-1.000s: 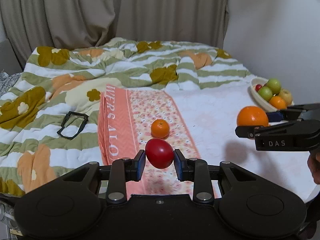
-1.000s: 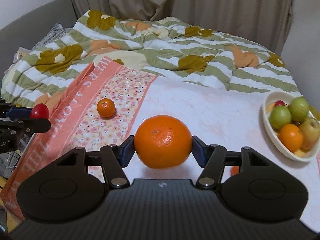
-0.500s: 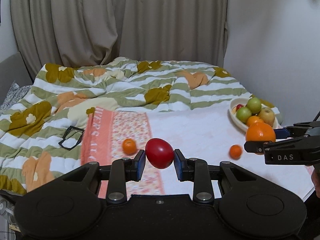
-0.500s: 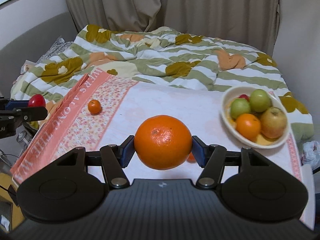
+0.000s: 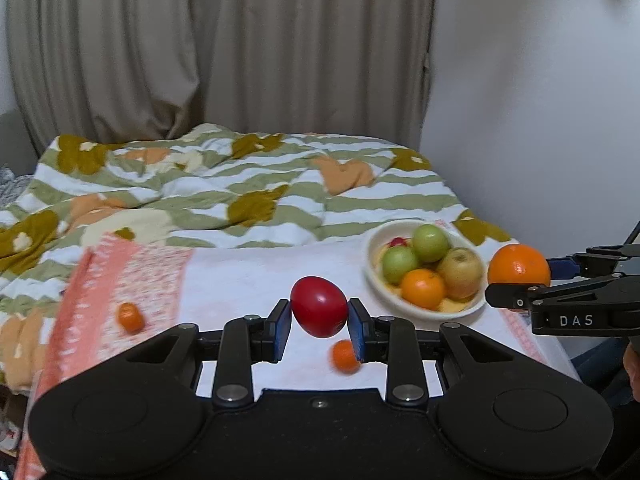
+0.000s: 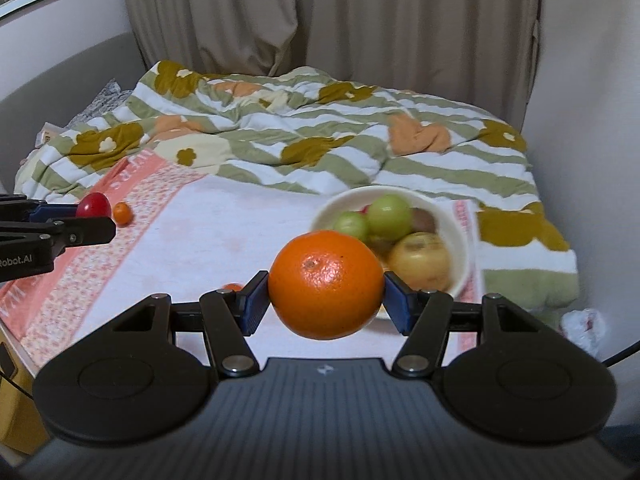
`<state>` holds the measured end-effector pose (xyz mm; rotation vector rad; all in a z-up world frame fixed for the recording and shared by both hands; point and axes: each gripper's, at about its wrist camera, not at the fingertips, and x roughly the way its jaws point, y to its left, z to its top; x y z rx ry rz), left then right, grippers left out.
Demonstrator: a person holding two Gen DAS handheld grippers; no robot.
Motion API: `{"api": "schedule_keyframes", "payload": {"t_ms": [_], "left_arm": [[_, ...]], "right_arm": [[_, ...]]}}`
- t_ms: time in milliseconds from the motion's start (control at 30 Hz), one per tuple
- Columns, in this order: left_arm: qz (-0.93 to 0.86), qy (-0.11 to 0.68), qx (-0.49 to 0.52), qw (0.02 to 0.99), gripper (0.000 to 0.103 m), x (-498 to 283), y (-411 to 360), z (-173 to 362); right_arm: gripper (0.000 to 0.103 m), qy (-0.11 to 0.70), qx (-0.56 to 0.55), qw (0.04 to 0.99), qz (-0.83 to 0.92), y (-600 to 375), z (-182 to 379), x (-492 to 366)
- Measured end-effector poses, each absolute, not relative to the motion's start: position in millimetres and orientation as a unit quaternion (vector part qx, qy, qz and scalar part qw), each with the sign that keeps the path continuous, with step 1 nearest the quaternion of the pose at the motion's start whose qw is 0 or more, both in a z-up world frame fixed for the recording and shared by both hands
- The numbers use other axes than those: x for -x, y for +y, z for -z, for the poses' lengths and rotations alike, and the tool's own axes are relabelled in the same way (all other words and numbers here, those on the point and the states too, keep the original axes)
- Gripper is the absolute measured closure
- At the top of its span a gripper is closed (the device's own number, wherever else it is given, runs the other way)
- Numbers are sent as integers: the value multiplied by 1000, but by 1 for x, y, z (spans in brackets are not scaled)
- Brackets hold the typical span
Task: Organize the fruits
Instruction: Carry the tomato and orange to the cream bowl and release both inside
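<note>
Left wrist view shows the left gripper (image 5: pixel 319 313) clamped on a small red fruit (image 5: pixel 319 306), held in the air over the white cloth (image 5: pixel 248 276), short of the fruit bowl (image 5: pixel 376 276). The right gripper (image 6: pixel 325 292) is closed on a large orange (image 6: pixel 325 283), which hangs just in front of the bowl's near rim in its own view. The bowl already holds two green fruits (image 5: pixel 416 250), a yellowish apple (image 5: pixel 460 267) and a smaller orange (image 5: pixel 423 288) (so free room is scarce). Two small tangerines lie loose on the bedding, one on the pink patterned cloth (image 5: pixel 130 317), one just under the left gripper (image 5: pixel 345 356).

Judged from this, the step in hand is carrying both fruits to the bowl. To do it well, each should come in over a gap between the fruits already there, low enough not to drop, one gripper at a time so the two do not collide. The round orange may roll off the pile if set on top.
</note>
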<state>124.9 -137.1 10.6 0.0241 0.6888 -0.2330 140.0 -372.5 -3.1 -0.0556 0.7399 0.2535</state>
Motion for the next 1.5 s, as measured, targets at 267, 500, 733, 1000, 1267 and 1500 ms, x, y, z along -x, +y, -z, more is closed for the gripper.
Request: {"api": "schedule_keyframes", "payload": {"t_ms": [267, 500, 733, 1000, 1267, 1500], "left_arm": [[147, 349, -27, 925, 69, -166, -195, -5], [168, 366, -41, 914, 69, -211, -221, 15], [177, 403, -55, 896, 69, -260, -234, 45], [187, 442, -76, 874, 69, -292, -246, 79], [183, 448, -84, 871, 39, -294, -246, 83], [162, 433, -79, 883, 5, -288, -239, 71]], "right_arm": [[27, 359, 18, 928, -94, -427, 4, -170], [27, 366, -1, 929, -61, -457, 13, -201], [27, 384, -20, 923, -34, -474, 29, -235], [27, 404, -31, 914, -19, -484, 46, -266], [27, 411, -36, 911, -15, -486, 53, -278], [27, 411, -39, 910, -17, -486, 56, -285]]}}
